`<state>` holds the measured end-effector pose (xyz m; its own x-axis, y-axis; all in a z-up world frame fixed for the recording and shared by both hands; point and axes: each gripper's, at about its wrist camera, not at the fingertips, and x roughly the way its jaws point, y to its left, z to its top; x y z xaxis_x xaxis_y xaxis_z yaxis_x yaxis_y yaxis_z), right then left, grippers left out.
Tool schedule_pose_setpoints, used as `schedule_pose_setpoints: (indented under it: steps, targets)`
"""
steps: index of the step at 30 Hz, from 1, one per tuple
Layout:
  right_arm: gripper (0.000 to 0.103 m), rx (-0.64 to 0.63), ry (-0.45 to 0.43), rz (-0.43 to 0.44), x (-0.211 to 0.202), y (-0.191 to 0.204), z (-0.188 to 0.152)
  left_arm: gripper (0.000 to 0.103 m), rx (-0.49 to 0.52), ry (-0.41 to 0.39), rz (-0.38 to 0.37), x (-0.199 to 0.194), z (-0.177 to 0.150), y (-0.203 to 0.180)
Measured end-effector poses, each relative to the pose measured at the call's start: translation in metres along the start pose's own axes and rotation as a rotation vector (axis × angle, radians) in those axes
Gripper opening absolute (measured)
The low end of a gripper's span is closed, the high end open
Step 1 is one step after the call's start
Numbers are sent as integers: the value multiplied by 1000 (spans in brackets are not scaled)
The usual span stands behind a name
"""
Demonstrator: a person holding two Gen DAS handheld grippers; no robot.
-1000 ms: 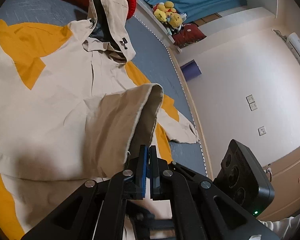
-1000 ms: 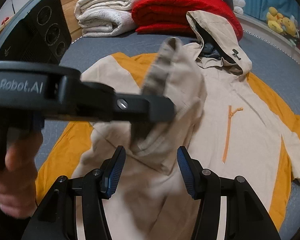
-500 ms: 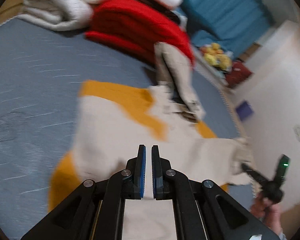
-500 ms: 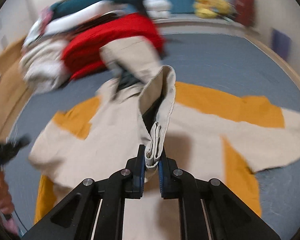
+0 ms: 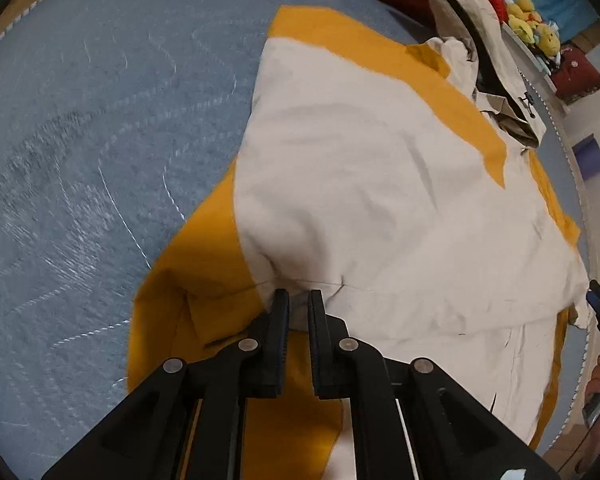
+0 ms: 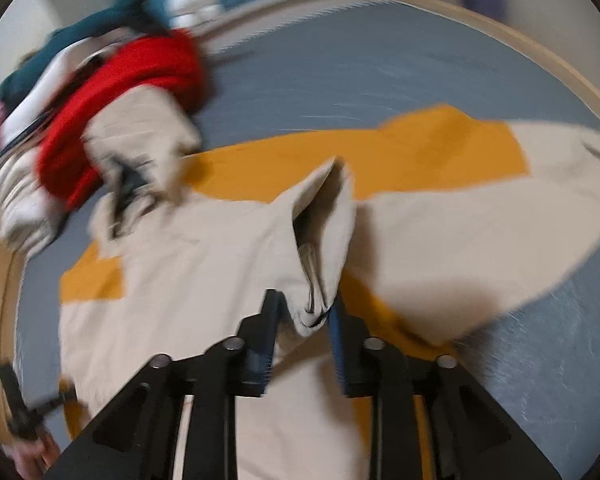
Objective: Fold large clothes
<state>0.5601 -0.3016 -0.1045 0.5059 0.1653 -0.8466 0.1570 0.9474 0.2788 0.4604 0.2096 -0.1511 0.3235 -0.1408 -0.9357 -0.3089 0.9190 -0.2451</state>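
right gripper (image 6: 302,316) | jaws parted around sleeve cuff (image 6: 320,240) | jacket (image 6: 188,272) on bed (image 6: 380,64)

jacket (image 5: 380,184) on bed (image 5: 80,140) | folded laundry (image 6: 112,92) behind hood (image 6: 140,132)

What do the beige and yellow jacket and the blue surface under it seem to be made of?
Jacket: probably thin woven cloth, matte; it shows soft creases and no shine. Blue surface: apparently quilted bedding fabric, with curved stitched lines across it.
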Motion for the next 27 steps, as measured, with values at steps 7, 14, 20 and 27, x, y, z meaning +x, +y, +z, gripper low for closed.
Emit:
schedule_pose_setpoints:
  steps: [7, 14, 20, 27]
  targets:
    - [43, 143, 65, 23, 17, -31, 1, 15, 64, -50, -16, -9, 0, -16]
    - [26, 166, 215, 23, 60, -41, -19, 16, 12, 0, -11, 5, -3, -7]
    - [8, 85, 42, 36, 29, -25, -4, 16, 12, 19, -7, 13, -12, 2]
    - [12, 95, -8, -160, 22, -34, -4, 16, 45, -56, -33, -8, -5, -9]
